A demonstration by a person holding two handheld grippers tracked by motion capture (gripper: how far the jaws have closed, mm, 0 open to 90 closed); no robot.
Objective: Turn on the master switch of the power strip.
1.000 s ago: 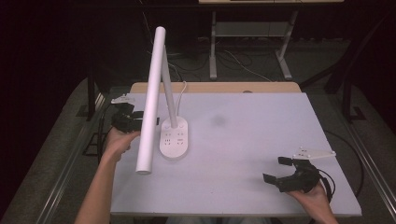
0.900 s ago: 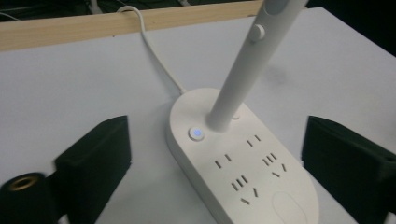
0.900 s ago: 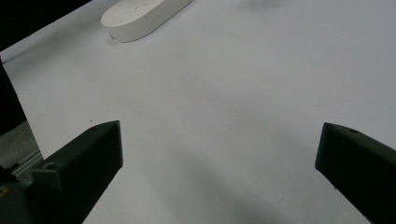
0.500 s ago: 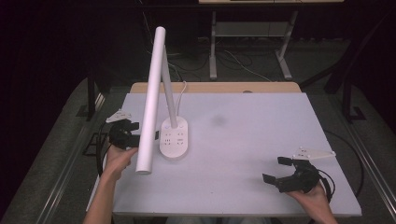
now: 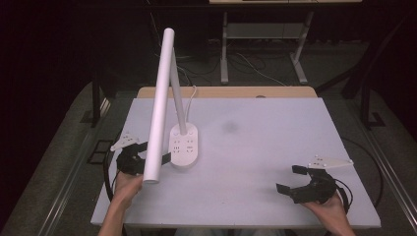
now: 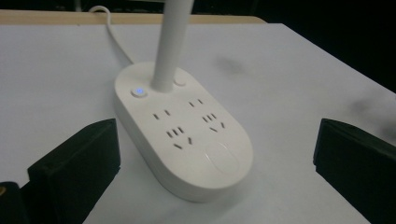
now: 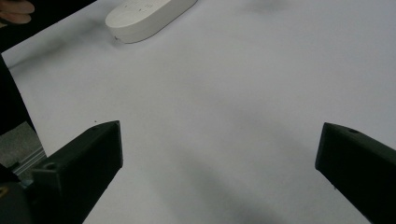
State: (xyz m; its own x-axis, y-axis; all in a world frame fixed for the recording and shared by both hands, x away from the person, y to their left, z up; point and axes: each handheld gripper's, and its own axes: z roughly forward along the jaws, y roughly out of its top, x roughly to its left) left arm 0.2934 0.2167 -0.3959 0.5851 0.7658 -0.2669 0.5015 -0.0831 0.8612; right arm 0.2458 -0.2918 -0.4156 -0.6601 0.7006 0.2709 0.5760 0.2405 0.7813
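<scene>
A white desk lamp [image 5: 183,145] with sockets in its oval base stands on the left part of the white counter [image 5: 275,147]. The left gripper [image 5: 147,160] sits just beside the base, jaws released and wide, having just been opening. The right gripper [image 5: 291,179] rests well apart near the front right corner, jaws spread, grasping nothing.
</scene>
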